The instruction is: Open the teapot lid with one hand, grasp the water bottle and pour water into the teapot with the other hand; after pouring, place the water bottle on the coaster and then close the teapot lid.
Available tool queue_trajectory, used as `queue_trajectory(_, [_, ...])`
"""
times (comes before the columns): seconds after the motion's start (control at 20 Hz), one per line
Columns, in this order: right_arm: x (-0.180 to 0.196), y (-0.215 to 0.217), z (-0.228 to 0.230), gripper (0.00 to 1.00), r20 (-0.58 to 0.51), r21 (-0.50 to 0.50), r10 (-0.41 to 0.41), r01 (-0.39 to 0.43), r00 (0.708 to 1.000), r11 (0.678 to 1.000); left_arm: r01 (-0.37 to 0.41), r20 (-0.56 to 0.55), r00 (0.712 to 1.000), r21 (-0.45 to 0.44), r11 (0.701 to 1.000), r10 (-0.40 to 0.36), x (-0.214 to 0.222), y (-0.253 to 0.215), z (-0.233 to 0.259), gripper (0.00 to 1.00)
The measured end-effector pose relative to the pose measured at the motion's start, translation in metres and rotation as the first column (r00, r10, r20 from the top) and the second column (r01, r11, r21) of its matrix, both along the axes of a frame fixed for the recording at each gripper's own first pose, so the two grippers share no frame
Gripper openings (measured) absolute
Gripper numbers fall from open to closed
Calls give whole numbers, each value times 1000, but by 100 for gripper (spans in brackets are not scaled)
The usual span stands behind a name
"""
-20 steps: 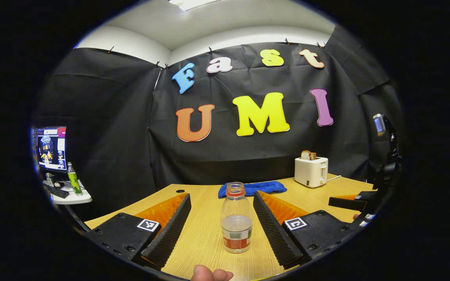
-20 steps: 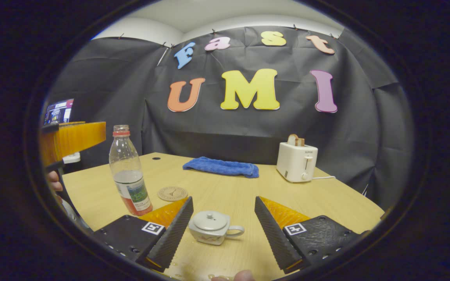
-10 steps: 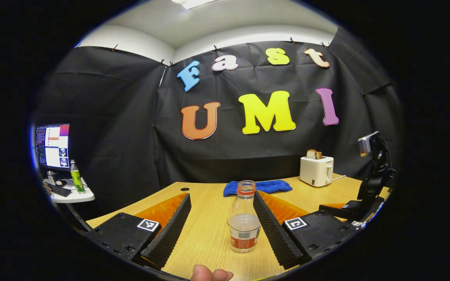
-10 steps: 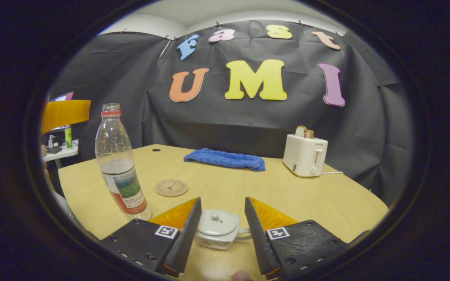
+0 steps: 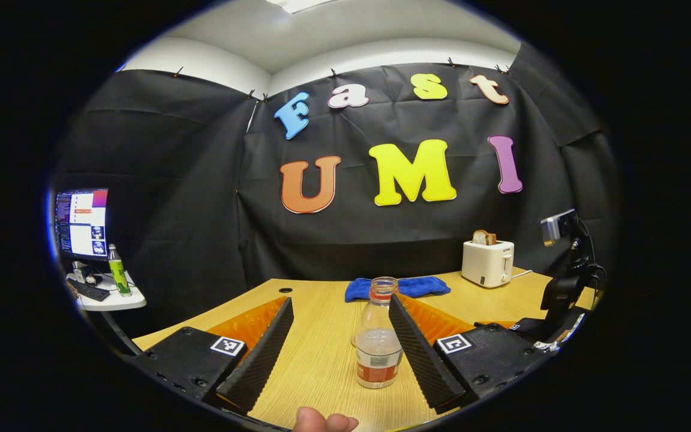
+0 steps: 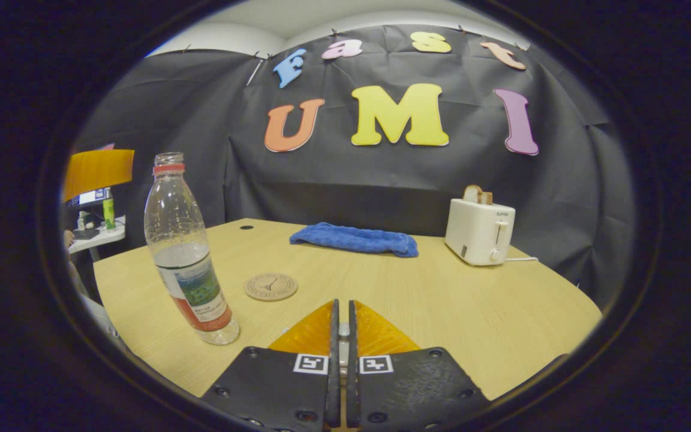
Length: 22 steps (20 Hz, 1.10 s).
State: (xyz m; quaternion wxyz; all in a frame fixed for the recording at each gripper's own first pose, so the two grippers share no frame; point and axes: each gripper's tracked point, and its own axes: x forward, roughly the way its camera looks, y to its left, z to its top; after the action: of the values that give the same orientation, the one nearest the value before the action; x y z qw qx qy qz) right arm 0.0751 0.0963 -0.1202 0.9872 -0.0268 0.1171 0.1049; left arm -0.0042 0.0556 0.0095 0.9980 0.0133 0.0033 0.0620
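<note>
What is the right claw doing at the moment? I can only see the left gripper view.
Observer: In the right gripper view, the right claw is closed. A sliver of white, seemingly the teapot lid knob, is pinched between its fingers.
Operator: Is the coaster free for the water bottle?
Observer: Yes. The coaster lies bare on the table, just beyond the standing water bottle and apart from it.
</note>
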Motion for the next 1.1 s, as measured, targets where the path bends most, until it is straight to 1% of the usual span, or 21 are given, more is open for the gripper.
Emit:
queue_trajectory(0.05, [-1,0,2,5,4,8,0,0,1000,1000,-1,-2,1000,-2,1000,1,0,-1,-1,100])
queue_trajectory(0.1, [0,1,1,1,5,12,-1,1,1000,1000,-2,-6,1000,-3,1000,2,1,0,-3,100])
queue_trajectory(0.15, [1,1,1,0,6,7,-1,0,1000,1000,-3,-5,1000,-3,1000,3,0,0,-2,100])
queue_trajectory(0.25, [1,1,1,0,9,8,8,-8,1000,1000,-8,-1,1000,-2,1000,8,1,1,-1,100])
queue_trajectory(0.35, [2,3,3,0,11,20,22,-23,1000,1000,6,-9,1000,-19,1000,-6,1,-3,-6,100])
queue_trajectory(0.5, [0,4,15,0,34,52,38,-40,999,998,46,-51,998,-41,998,-49,-1,-11,-24,100])
queue_trajectory(0.65, [-2,5,30,0,54,66,52,-56,997,996,69,-105,992,-61,996,-75,-4,-12,-47,100])
queue_trajectory(0.75, [-7,2,42,0,76,63,55,-60,996,996,119,-144,981,-94,988,-132,-5,-25,-64,100])
queue_trajectory(0.85, [-15,-3,48,0,91,53,58,-63,994,997,147,-171,971,-129,981,-168,-4,-33,-77,100])
queue_trajectory(1.0, [-26,-15,53,0,101,31,57,-60,993,998,176,-208,957,-146,974,-204,3,-44,-94,100])
queue_trajectory(1.1, [-32,-26,57,0,112,22,44,-46,993,999,181,-236,948,-148,972,-213,9,-48,-107,100])
